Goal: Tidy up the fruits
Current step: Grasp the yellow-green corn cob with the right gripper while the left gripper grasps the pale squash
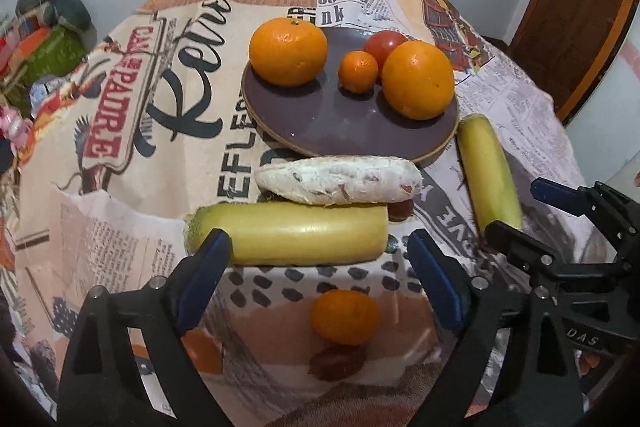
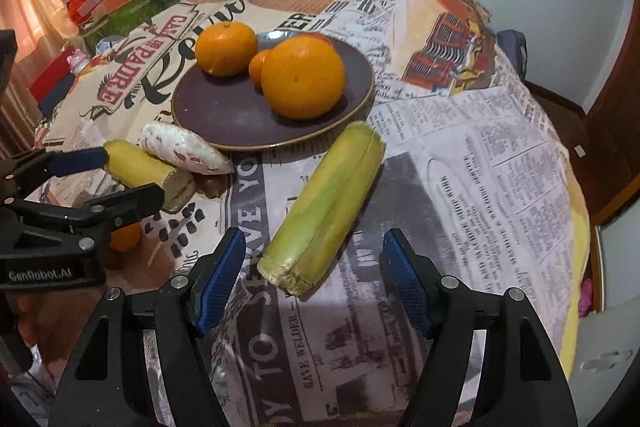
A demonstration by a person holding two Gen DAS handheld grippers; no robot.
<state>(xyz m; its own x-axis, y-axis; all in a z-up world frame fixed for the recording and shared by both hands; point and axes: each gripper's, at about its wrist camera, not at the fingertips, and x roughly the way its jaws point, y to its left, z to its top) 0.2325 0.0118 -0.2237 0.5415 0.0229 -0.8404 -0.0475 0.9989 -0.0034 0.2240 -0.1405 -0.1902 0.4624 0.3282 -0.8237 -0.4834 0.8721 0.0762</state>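
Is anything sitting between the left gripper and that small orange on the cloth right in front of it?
Nothing visible. The left gripper is open, and the small orange lies on the tablecloth in the gap between its fingers. The yellow cane piece lies beyond the orange, not in the way.

Oranges point(image 1: 288, 51) on plate point(image 1: 344, 131); cane pieces point(image 1: 288, 233) before plate; mandarin point(image 1: 345, 317) nearest.
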